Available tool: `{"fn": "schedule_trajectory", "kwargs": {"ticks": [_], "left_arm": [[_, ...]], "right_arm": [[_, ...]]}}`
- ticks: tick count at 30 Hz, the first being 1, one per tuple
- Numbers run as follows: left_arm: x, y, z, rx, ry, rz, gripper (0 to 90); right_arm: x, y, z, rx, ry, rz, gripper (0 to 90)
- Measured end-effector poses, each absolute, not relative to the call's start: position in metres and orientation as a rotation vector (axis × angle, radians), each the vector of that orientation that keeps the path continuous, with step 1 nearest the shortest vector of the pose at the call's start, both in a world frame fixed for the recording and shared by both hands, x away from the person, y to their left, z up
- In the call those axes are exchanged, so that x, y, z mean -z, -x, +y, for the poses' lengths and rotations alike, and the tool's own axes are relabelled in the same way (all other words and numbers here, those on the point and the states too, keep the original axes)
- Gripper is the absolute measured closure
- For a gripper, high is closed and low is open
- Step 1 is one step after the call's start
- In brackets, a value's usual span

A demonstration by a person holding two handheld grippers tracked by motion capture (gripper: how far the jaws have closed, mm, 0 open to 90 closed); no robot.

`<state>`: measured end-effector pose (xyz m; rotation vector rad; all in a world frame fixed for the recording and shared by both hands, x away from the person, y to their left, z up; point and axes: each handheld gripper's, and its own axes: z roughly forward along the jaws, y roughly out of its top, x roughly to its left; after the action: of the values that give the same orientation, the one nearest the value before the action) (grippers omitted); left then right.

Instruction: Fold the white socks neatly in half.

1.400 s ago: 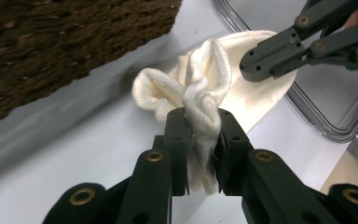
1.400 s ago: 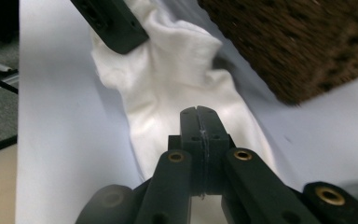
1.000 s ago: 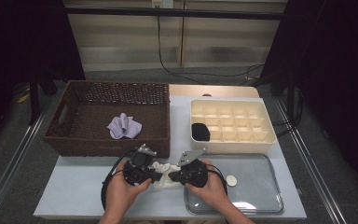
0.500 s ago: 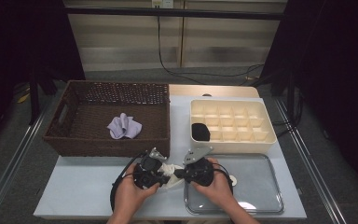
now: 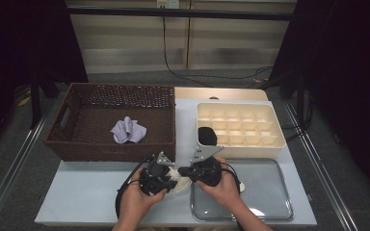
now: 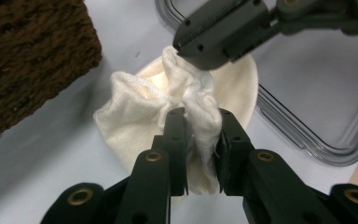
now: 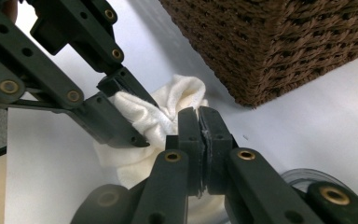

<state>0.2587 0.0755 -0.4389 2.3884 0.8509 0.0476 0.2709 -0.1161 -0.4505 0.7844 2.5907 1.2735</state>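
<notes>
Left jaws clamped on white cloth, right jaws pinch its edge: both hold cloth for folding on desk.

Left gripper: jaws set a little apart, pads pressed on a fold of white cloth. Right gripper: jaws closed together, pinching the cloth's edge. Both hands, left and right, enter from below, grippers angled toward each other, tips nearly meeting.

Dim room, table lit – close-ups soft
</notes>
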Motion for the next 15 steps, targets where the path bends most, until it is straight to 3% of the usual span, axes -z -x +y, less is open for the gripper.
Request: {"fn": "schedule_trajectory", "kwargs": {"ticks": [8,15], "left_arm": [[0.447,-0.257,0.067,-0.043,-2.404,0.799,74.0],[0.445,-0.258,0.073,-0.024,-2.365,0.795,63.5]], "right_arm": [[0.449,-0.272,-0.113,-1.275,-0.775,2.601,89.0],[0.464,-0.271,-0.112,-1.191,-0.743,2.659,90.0]]}}
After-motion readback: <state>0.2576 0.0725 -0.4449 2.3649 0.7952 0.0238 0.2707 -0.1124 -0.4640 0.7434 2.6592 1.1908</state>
